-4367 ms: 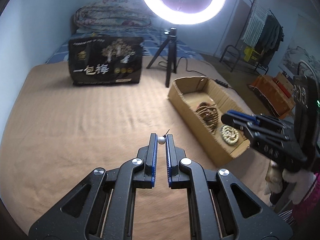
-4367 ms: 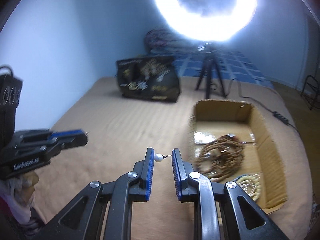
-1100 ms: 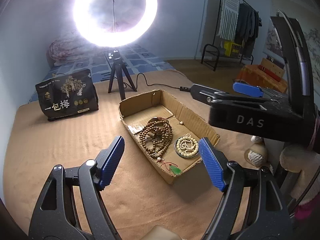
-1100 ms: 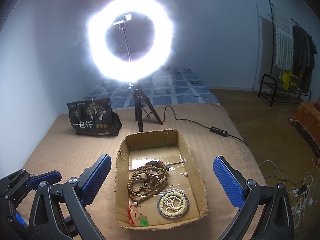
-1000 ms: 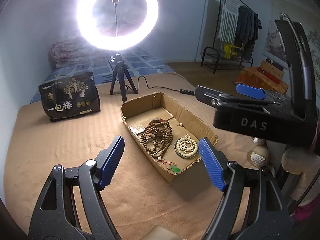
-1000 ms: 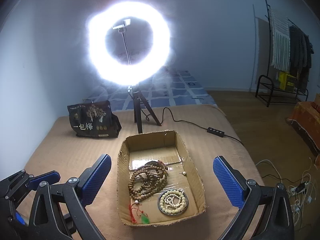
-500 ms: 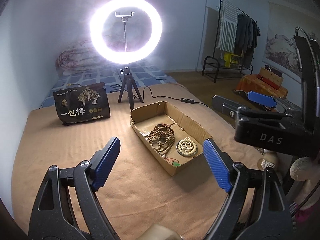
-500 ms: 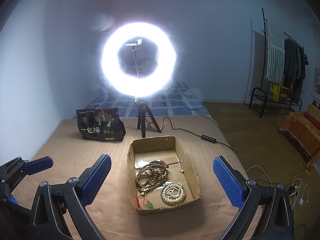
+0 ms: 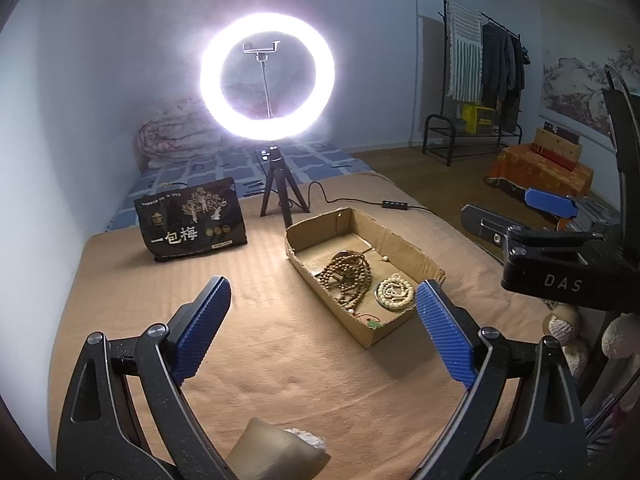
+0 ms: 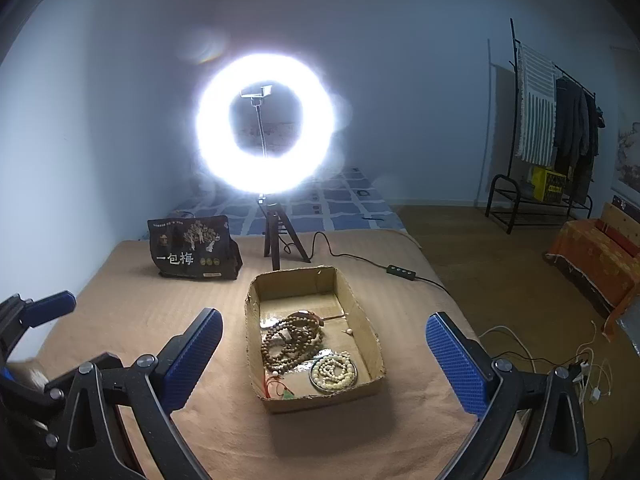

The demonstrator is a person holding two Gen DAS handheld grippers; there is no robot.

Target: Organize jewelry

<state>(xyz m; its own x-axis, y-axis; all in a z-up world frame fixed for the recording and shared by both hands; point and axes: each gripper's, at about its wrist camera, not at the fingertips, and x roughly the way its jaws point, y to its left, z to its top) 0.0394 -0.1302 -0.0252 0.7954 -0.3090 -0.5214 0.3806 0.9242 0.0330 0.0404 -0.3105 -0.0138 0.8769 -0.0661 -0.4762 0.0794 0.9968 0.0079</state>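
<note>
Covering most of both views, a tan blanket (image 10: 168, 320) is spread over the bed, and a blue patterned sheet (image 10: 344, 208) is seen past its far edge. A lit ring light (image 10: 264, 124) is stood on a small tripod (image 10: 280, 240) at the far side of the blanket, with its cable (image 10: 360, 258) trailed off to the right. A clothes rack (image 9: 484, 84) hung with garments is seen against the far right wall. A black printed bag (image 9: 192, 220) is propped upright just left of the tripod.

A shallow cardboard box (image 10: 366, 336) is set on the blanket near its middle, in front of the tripod. Inside it, a heap of brown wooden beads (image 10: 294, 342) is laid at the centre, and a coil of pale beads (image 10: 334, 370) is placed in the near right corner. A small green pendant on a red cord (image 10: 286, 394) is laid at the near left corner, and a single pearl stud (image 10: 349, 332) is rested by the right wall. All the jewelry is thus held inside the box.

The left gripper (image 9: 322, 330) is held above the blanket with its jaws spread wide and widening further, nothing being caught between them. The right gripper (image 10: 324, 354) is likewise held released above the box, with nothing grasped.
</note>
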